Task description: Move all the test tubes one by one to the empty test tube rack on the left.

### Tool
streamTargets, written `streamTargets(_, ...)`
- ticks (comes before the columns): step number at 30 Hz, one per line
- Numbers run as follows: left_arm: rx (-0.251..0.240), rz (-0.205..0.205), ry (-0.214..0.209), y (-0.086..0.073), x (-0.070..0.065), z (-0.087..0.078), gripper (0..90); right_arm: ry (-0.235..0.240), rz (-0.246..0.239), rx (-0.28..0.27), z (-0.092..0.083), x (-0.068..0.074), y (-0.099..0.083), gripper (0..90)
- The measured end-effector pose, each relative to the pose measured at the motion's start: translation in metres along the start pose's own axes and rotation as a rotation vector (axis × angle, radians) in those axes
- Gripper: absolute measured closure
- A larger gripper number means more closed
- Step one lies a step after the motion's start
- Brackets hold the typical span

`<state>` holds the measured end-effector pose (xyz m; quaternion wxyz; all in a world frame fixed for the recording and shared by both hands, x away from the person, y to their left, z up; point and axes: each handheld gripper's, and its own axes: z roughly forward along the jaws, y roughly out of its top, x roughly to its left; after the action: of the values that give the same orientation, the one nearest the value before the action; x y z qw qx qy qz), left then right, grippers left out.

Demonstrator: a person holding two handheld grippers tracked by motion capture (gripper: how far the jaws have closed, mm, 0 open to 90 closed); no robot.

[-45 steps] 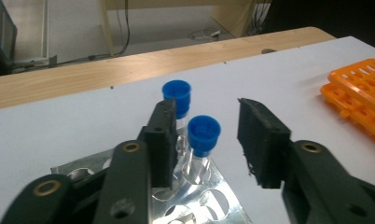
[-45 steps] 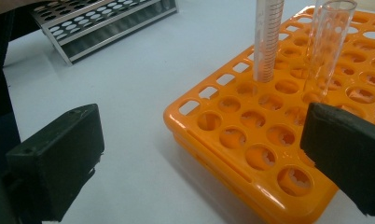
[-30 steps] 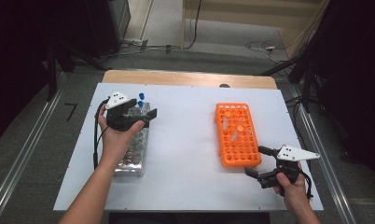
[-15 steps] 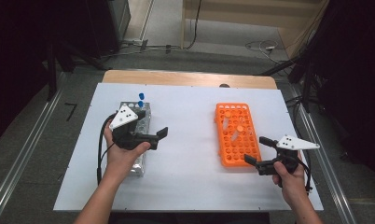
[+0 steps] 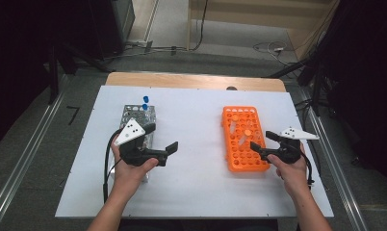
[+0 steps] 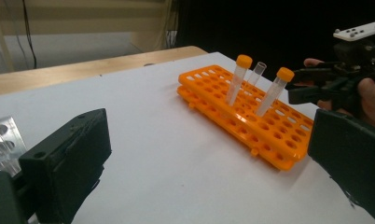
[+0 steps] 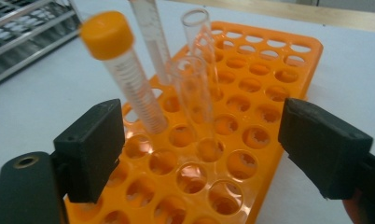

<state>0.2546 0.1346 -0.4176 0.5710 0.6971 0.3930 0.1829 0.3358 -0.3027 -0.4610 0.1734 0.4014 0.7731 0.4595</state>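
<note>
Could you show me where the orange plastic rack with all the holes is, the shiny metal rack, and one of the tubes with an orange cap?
Orange plastic tube rack (image 5: 243, 144): high view, on its holed top face.
Shiny metal wire rack (image 5: 134, 113): high view, on its far top end.
Clear tube with orange screw cap (image 7: 107, 35): right gripper view, on the cap.

Both forearms bare, no sleeves or gloves visible. Left gripper (image 5: 163, 148): black body, two blocky black jaws w/ flat rectangular pads; small round hole in jaw block, brass-looking screw at base in left gripper view. Grey three-cornered plate on top w/ dark dots. Black cable loops from it along the forearm. Right gripper (image 5: 264, 141): same black build, pale plate w/ dots, black cable by wrist; round brass-ringed hole at jaw base in right gripper view.
</note>
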Motion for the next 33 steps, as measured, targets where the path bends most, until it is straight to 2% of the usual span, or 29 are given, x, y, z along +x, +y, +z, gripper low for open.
streamTargets(4,-0.003,-0.007,-0.008,-0.003,-0.001,-0.001,0.0,-0.002,0.011,-0.003,0.007,-0.001,-0.002,25.1)
streamTargets(10,-0.014,-0.014,-0.012,-0.004,-0.003,-0.002,0.0,-0.015,-0.03,0.008,0.014,0.002,-0.004,37.8)
streamTargets(11,-0.011,-0.01,-0.013,-0.005,-0.003,-0.002,0.0,-0.02,-0.042,0.014,0.016,0.002,-0.004,44.3)
streamTargets(12,-0.008,-0.008,-0.014,-0.005,-0.004,-0.002,0.0,-0.02,-0.042,0.014,0.016,0.002,-0.004,44.3)
streamTargets(13,-0.01,-0.007,-0.017,-0.005,-0.005,-0.002,0.0,-0.019,-0.045,0.019,0.017,0.002,-0.005,49.7)
streamTargets(17,-0.006,-0.009,-0.012,-0.006,-0.005,-0.002,0.0,-0.019,-0.043,0.02,0.018,0.0,-0.007,55.9)
streamTargets(24,0.0,-0.009,-0.014,-0.006,-0.007,0.0,0.0,-0.022,-0.043,-0.002,0.019,-0.002,-0.01,61.6)
streamTargets(27,0.004,-0.01,-0.015,-0.007,-0.007,0.001,0.0,-0.024,-0.058,-0.011,0.019,0.0,-0.012,64.0)
streamTargets(31,0.008,-0.008,-0.015,-0.007,-0.008,0.001,0.0,-0.027,-0.066,-0.018,0.017,0.001,-0.015,72.5)
streamTargets(33,0.012,-0.008,-0.018,-0.007,-0.008,0.001,0.0,-0.029,-0.07,-0.019,0.017,0.001,-0.015,73.1)
